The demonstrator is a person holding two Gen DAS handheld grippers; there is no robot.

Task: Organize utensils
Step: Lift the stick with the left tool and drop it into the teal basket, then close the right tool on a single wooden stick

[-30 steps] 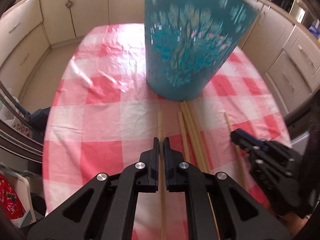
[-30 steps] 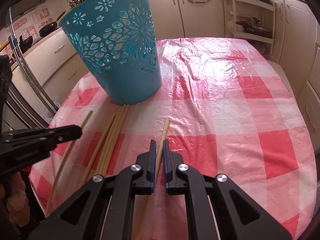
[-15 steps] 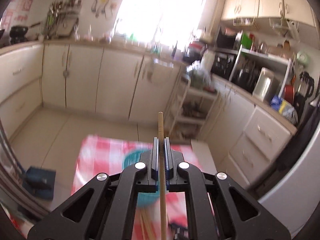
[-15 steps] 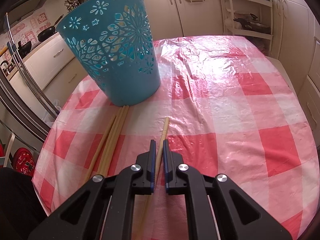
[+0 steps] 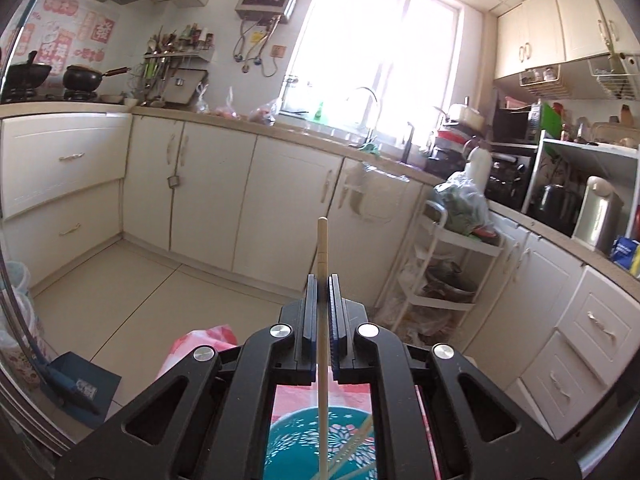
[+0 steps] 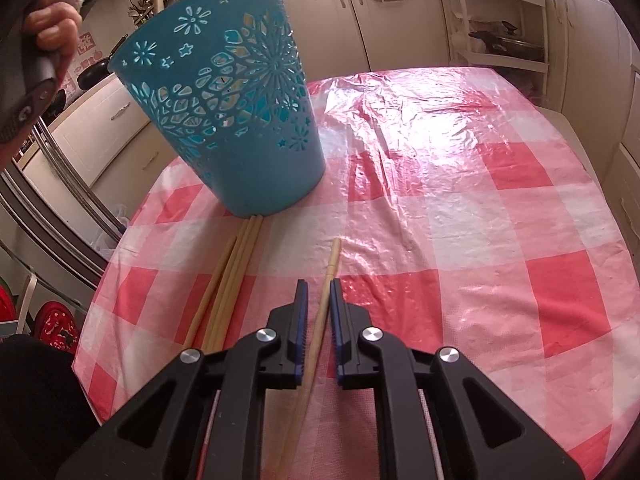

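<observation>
The left gripper (image 5: 320,312) has its jaws squeezed tight on one chopstick (image 5: 322,248), so it will not slip while it hangs over the blue basket (image 5: 296,448). That stick runs straight along the jaws, its tip poking out toward the kitchen cupboards.

The right gripper (image 6: 318,322) has just been opening its jaws. A second chopstick (image 6: 324,304) lies loose between them on the counter (image 6: 480,240). Its long side points at the basket.

Three more chopsticks (image 6: 230,280) lie just beside it, their ends touching the basket, waiting.
</observation>
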